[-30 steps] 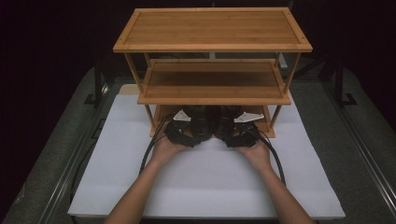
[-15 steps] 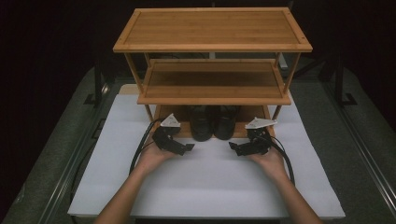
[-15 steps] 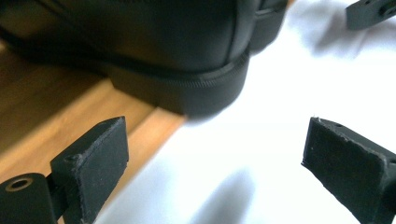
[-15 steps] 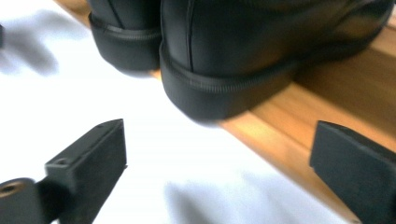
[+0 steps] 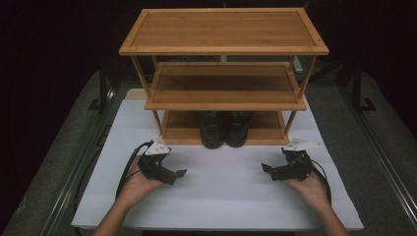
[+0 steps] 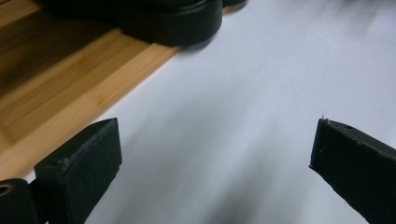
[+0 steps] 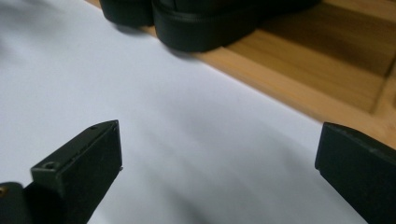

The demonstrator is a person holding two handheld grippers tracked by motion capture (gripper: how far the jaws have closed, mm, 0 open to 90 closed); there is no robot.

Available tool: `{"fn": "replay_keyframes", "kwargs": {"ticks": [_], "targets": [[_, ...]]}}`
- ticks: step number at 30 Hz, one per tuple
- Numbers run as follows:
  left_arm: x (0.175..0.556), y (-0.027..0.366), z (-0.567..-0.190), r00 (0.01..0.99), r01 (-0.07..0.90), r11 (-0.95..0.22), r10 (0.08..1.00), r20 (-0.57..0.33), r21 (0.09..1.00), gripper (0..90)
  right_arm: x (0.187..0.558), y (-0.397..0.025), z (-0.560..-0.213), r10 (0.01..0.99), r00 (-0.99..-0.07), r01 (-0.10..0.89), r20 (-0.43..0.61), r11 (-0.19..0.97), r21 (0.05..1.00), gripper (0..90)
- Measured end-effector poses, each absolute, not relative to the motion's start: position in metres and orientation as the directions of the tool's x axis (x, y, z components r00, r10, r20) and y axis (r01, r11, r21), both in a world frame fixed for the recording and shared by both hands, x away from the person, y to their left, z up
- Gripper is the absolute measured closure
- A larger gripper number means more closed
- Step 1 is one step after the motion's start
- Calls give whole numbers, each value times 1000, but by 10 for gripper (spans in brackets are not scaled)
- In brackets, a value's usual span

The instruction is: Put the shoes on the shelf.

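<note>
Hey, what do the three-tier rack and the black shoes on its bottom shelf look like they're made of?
The rack looks like bamboo or light wood: warm honey colour, long strip grain, low-sheen finish. The shoes look like black leather or a synthetic, smooth and matte; their thick soles, with a faint ridge line in the right gripper view, suggest rubber. The look leaves it open.

One rack of three shelves stands on one white sheet. Two black shoes sit side by side on its lowest shelf. Two grippers lie before the rack, one per hand.
</note>
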State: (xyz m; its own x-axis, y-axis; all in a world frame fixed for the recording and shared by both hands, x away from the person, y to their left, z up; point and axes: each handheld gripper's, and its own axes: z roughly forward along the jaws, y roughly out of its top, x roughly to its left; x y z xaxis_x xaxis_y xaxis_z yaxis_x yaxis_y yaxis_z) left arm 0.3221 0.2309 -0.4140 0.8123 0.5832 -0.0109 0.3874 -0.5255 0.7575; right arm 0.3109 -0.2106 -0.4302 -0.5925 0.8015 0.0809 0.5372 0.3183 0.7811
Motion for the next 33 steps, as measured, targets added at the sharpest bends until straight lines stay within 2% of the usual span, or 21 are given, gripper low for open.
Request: {"fn": "replay_keyframes", "kwargs": {"ticks": [5, 11, 20, 33], "targets": [[302, 249, -416, 799, 396, -529, 602, 3, 750, 16, 295, -224, -433, 807, -585, 536, 76, 315, 783, 5], [279, 277, -428, 768, 435, -568, 639, 41, 698, 16, 267, -249, -442, 835, -545, 573, 74, 307, 760, 5], [261, 307, -447, 731, 489, -559, 681, 35, 669, 16, 246, -272, -456, 863, -502, 624, 53, 319, 714, 5], [259, 310, -451, 727, 486, -532, 687, 18, 693, 15, 246, -268, -458, 864, -502, 631, 17, 353, 690, 5]]}}
